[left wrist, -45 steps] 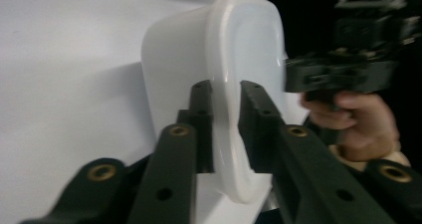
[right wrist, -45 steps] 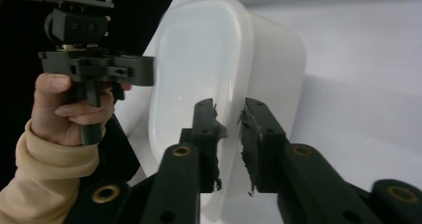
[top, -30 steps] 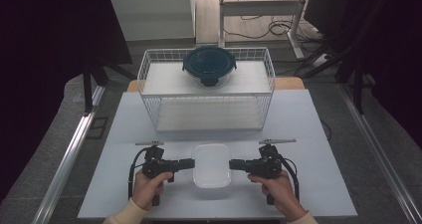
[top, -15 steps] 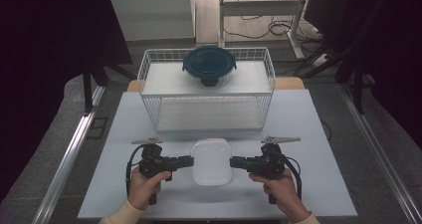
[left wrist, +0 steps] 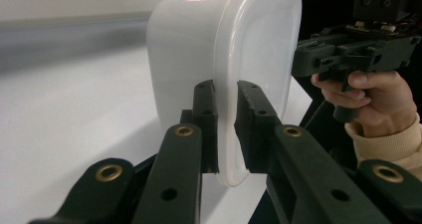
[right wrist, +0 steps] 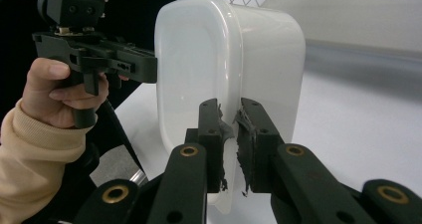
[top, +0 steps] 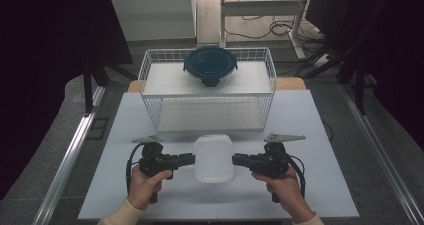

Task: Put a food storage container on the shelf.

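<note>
A white plastic container (top: 213, 157) with a lid hangs just above the white table, held from both sides. My left gripper (top: 191, 158) is shut on the rim at its left edge, and my right gripper (top: 235, 159) is shut on the rim at its right edge. In the left gripper view the lid's rim (left wrist: 226, 134) is pinched between the two black jaws, with the other hand and its gripper (left wrist: 348, 55) beyond. In the right gripper view the jaws clamp the container's rim (right wrist: 230, 129), and their pads (right wrist: 245, 129) look torn.
A white wire basket (top: 150, 90) stands at the back of the table. A round glass container with a dark blue lid (top: 210, 65) rests on its upper shelf. Bare tabletop (top: 320, 125) lies left and right of the hands.
Both hands have risen together, lifting the white container off the table; it now looks larger and nearer the basket in the high view.
</note>
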`<state>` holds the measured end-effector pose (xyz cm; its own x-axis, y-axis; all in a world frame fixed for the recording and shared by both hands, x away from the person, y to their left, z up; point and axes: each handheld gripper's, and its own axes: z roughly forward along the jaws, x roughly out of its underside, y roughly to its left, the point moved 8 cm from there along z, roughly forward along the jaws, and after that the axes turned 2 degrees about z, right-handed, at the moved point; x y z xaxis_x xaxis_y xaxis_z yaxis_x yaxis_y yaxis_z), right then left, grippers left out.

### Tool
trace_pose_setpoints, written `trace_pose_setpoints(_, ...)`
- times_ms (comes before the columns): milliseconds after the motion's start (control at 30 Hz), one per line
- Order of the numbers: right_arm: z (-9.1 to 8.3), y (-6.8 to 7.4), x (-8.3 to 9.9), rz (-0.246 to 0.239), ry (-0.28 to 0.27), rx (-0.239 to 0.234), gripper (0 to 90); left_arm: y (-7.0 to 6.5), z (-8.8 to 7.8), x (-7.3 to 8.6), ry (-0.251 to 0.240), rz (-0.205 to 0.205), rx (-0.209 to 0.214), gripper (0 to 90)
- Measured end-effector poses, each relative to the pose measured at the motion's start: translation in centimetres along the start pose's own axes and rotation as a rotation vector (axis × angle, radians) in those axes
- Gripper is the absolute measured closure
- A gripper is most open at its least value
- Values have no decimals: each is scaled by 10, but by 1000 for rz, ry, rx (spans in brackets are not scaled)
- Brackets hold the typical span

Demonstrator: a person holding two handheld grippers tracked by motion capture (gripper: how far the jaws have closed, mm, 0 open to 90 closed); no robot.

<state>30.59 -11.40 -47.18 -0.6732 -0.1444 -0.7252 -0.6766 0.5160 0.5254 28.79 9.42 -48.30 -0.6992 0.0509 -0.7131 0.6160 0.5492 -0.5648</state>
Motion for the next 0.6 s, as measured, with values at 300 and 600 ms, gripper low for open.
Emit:
trace_pose_setpoints(300,-8,9,-33,-57,-23,16,799,-9,-12,-37,-32,62,-6,803)
trace_pose_setpoints(600,-17,24,-63,-93,-57,5,799,-18,-23,-62,-61,88,-7,802)
